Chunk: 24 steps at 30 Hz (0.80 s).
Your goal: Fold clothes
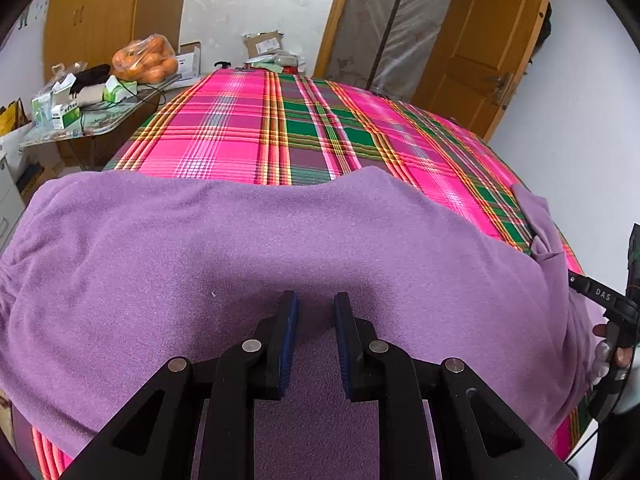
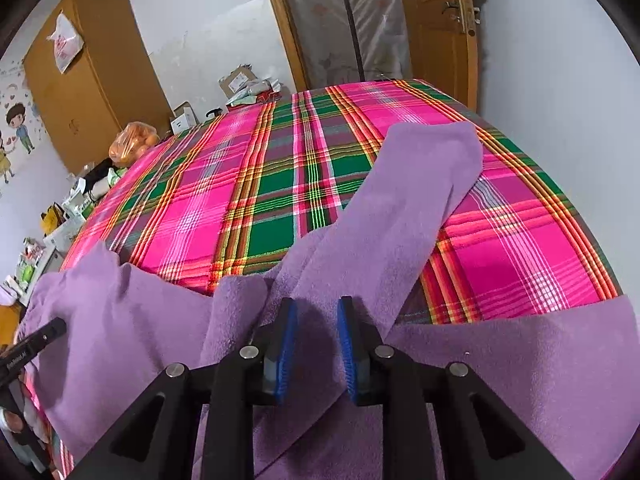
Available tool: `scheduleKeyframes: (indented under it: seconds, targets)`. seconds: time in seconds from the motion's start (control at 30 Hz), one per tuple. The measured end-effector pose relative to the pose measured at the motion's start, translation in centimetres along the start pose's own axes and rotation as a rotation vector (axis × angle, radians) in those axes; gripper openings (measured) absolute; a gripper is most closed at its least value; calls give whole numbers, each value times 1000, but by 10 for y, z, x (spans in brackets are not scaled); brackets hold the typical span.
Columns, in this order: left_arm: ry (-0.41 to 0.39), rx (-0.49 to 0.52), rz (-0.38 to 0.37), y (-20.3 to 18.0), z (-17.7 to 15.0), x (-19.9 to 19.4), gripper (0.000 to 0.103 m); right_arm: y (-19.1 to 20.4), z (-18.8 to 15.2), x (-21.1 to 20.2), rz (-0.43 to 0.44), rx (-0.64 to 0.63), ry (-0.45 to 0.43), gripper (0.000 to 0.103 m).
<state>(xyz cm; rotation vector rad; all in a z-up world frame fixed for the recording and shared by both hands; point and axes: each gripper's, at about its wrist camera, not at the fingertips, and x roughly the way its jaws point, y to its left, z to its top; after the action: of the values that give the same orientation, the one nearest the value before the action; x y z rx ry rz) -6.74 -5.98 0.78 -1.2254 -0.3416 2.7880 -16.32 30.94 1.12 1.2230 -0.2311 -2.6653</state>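
Observation:
A purple fleece garment (image 1: 240, 248) lies spread over the near part of a bed covered in a pink and green plaid sheet (image 1: 280, 128). My left gripper (image 1: 316, 300) is low over the garment's middle, its blue pads apart and only flat cloth showing in the gap. In the right wrist view a long sleeve (image 2: 420, 184) runs diagonally away across the sheet (image 2: 240, 200). My right gripper (image 2: 317, 306) sits over the sleeve's base with its jaws apart, and the pads press on no cloth. One black finger of the right gripper (image 1: 592, 290) shows at the garment's right end.
A cluttered side table (image 1: 92, 120) stands left of the bed with a bag of oranges (image 1: 146, 60) and small boxes. Behind it is a wooden wardrobe (image 1: 100, 12). Cardboard boxes (image 1: 264, 44) sit at the bed's far end, and an open wooden door (image 1: 480, 40) is at the far right.

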Motion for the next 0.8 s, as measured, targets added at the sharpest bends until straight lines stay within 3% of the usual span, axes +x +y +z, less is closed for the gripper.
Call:
scheduleKeyframes:
  seconds: [0.2,0.8]
  targets:
    - [0,-4,-4,0,0,1,19,-15,0,0,70,89,0,22]
    - [-6,-59,-51,8,2,2,19,-9,15,-3,-14,56,5,24]
